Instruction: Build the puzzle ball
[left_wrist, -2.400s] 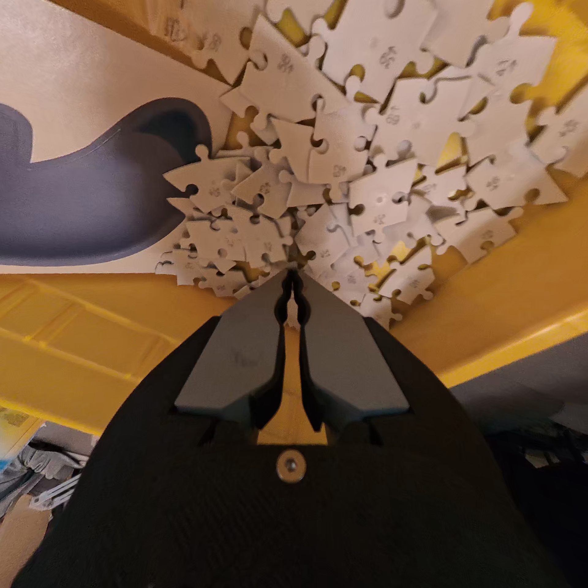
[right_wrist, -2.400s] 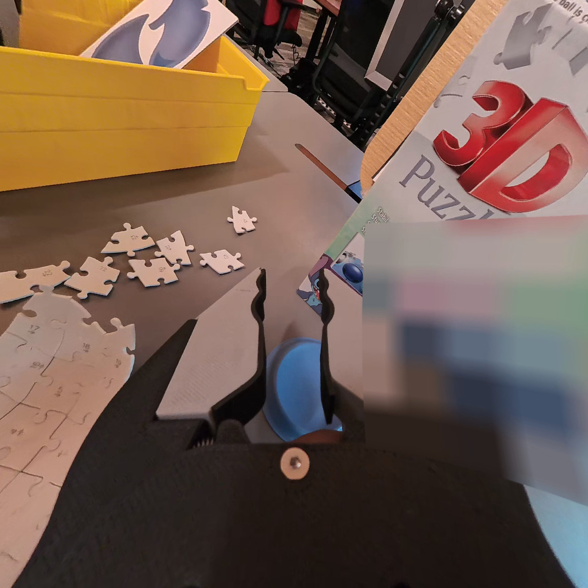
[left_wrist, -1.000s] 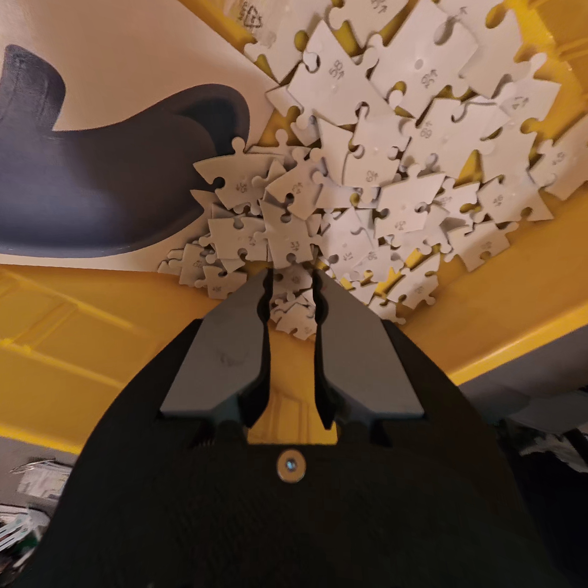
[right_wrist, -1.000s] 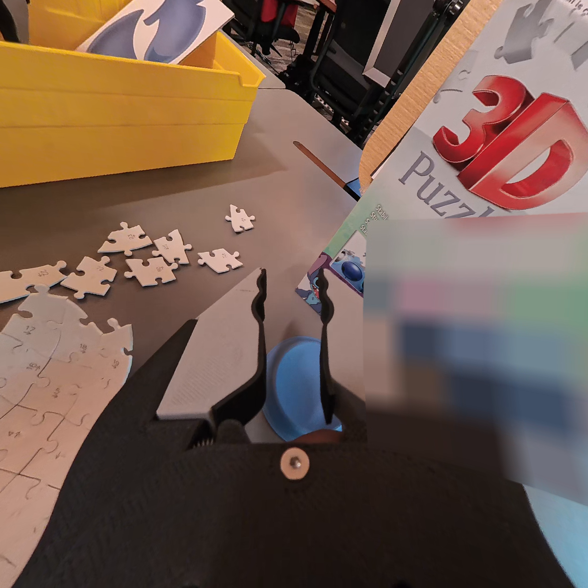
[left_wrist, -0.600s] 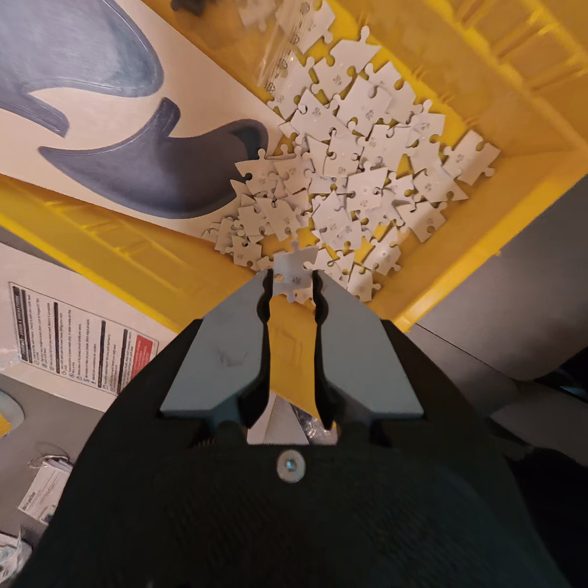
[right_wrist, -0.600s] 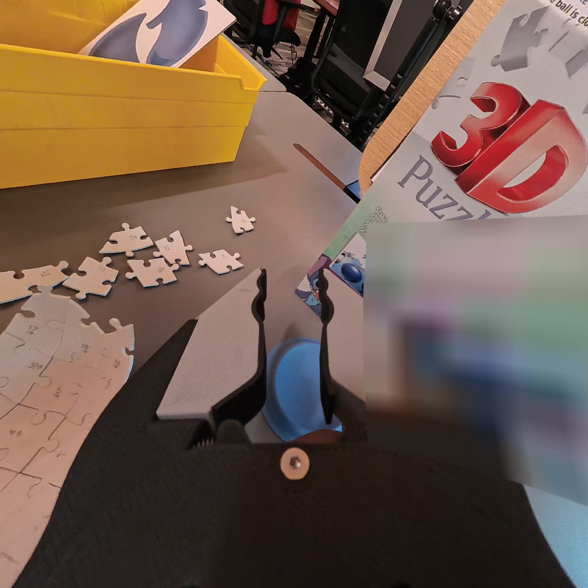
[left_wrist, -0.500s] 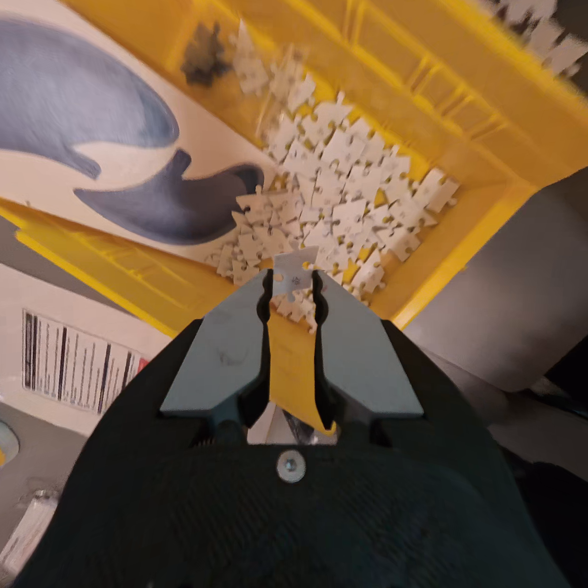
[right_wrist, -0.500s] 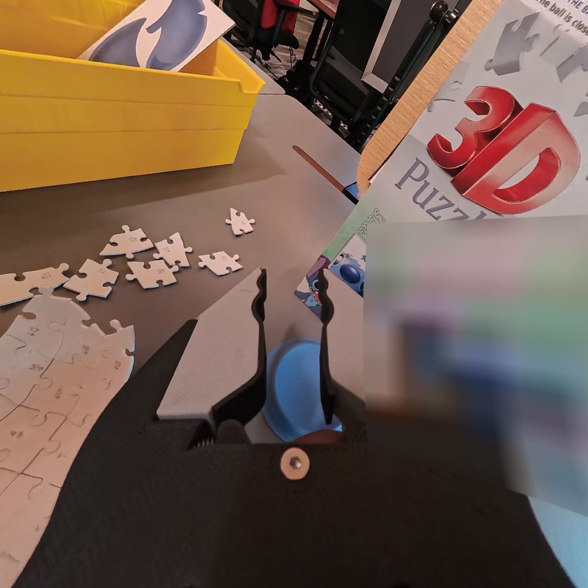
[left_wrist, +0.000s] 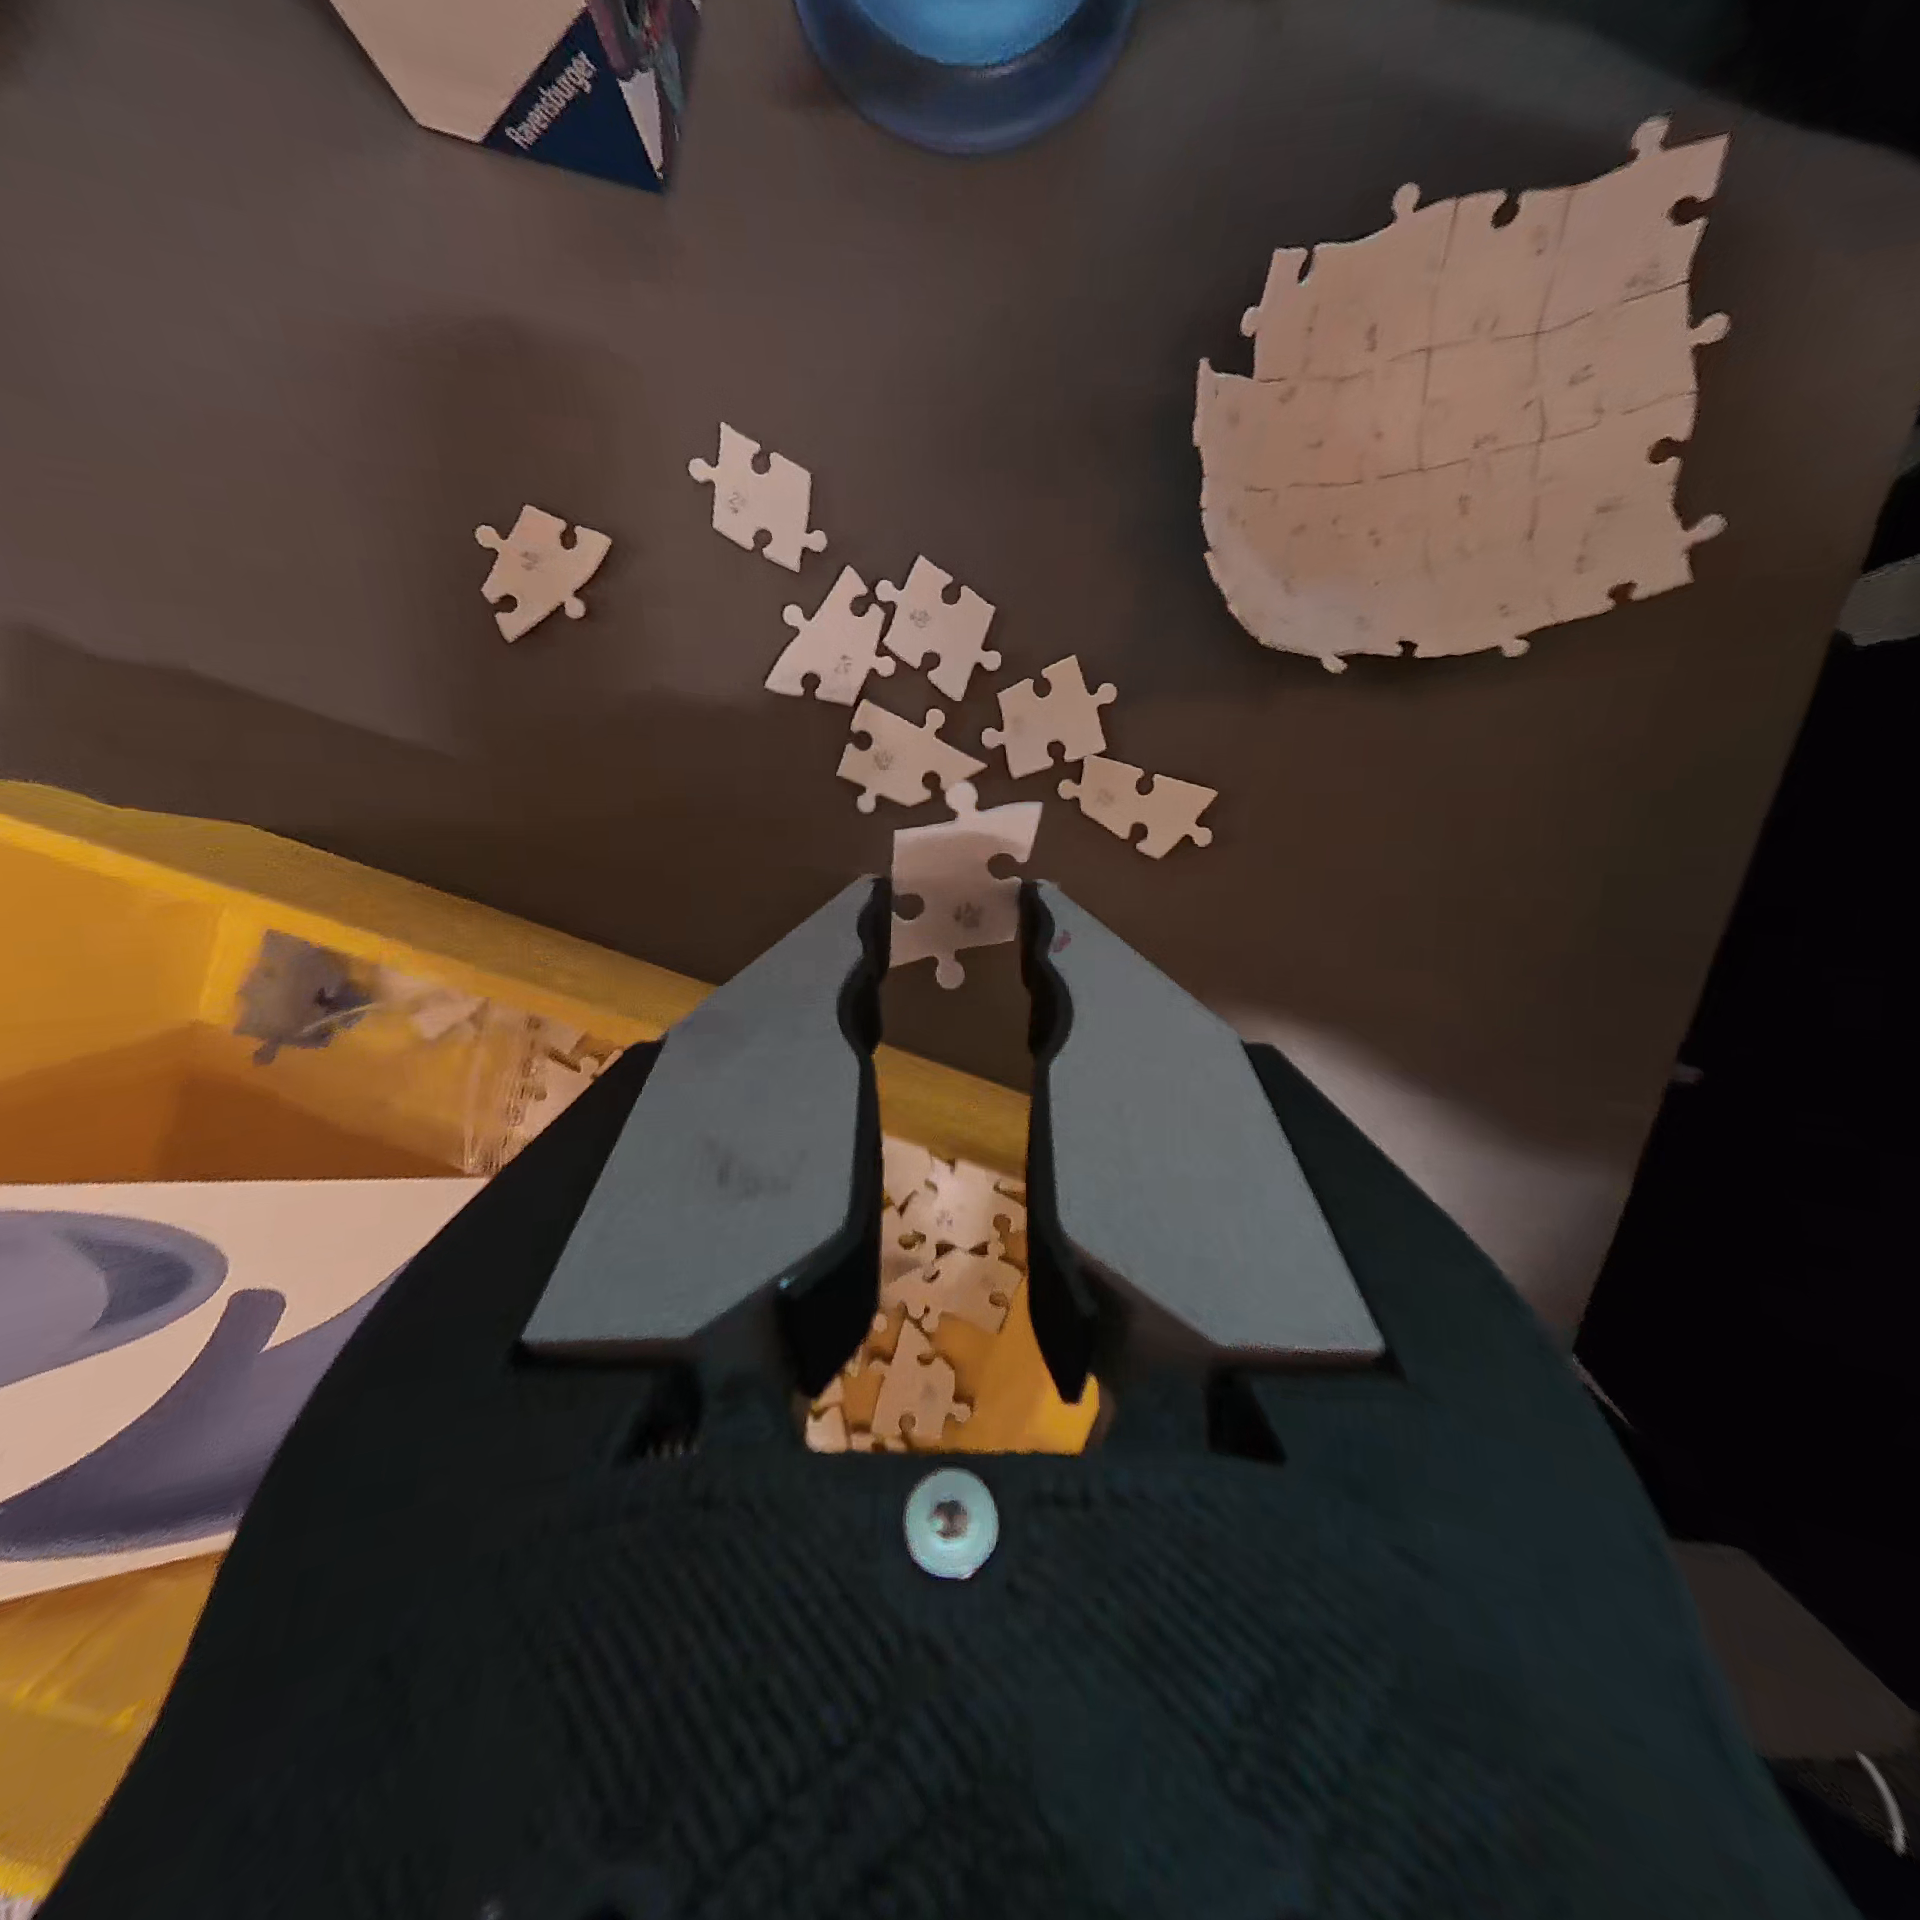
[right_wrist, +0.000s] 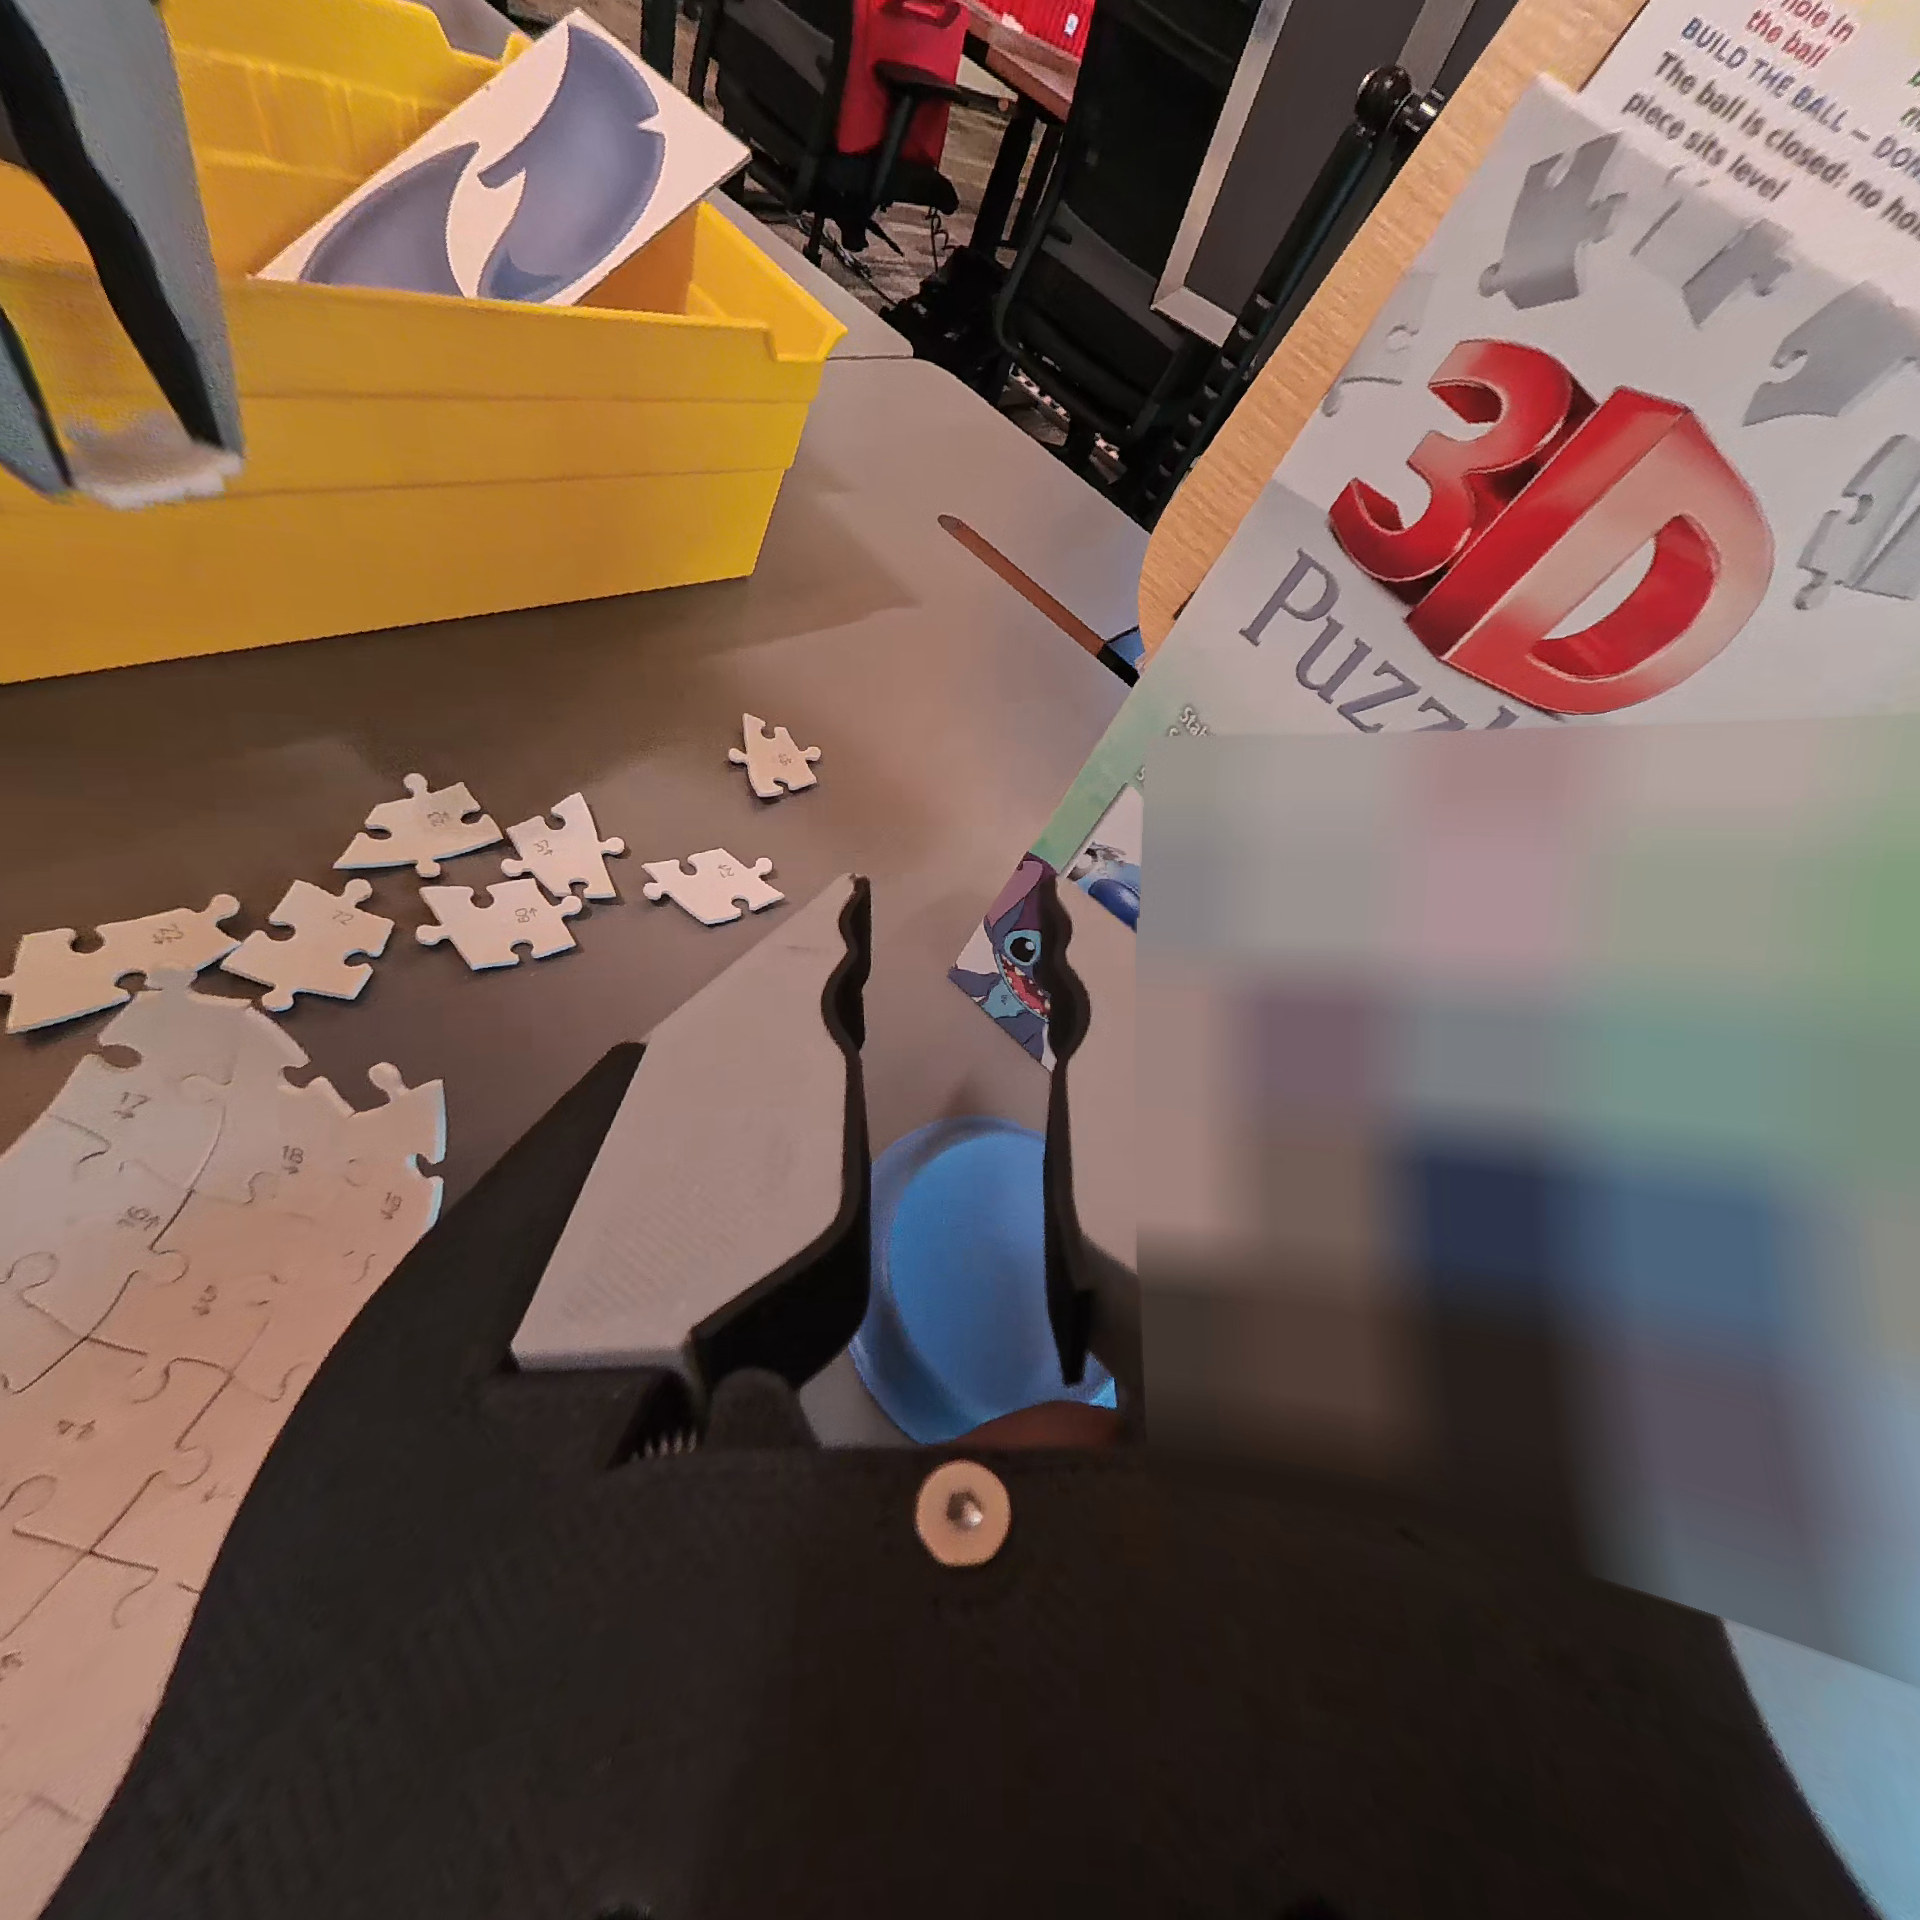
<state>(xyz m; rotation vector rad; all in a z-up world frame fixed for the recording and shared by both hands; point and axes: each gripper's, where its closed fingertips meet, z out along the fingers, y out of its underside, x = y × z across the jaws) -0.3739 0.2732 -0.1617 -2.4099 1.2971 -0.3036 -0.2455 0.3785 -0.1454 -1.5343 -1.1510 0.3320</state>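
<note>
Puzzle piece (left_wrist: 961, 883), flat, knobbed, seemingly pale cardboard, pinched between left gripper (left_wrist: 951, 899) jaws.

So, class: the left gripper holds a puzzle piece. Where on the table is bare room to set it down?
Bare table lies left of the loose pieces, between bin and box. A bare strip separates loose pieces and assembled panel. The cluster ahead of the left gripper is crowded.

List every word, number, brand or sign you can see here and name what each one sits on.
I will not copy out the wording, only say where it stands.
On the puzzle box: big red lettering, a grey word beneath it, and small print lines at the top.
On the loose pieces: a small number on each back.
On the joined section: numbers with tiny arrows.
On the piece in the left gripper: a mark too blurred to read.
</note>
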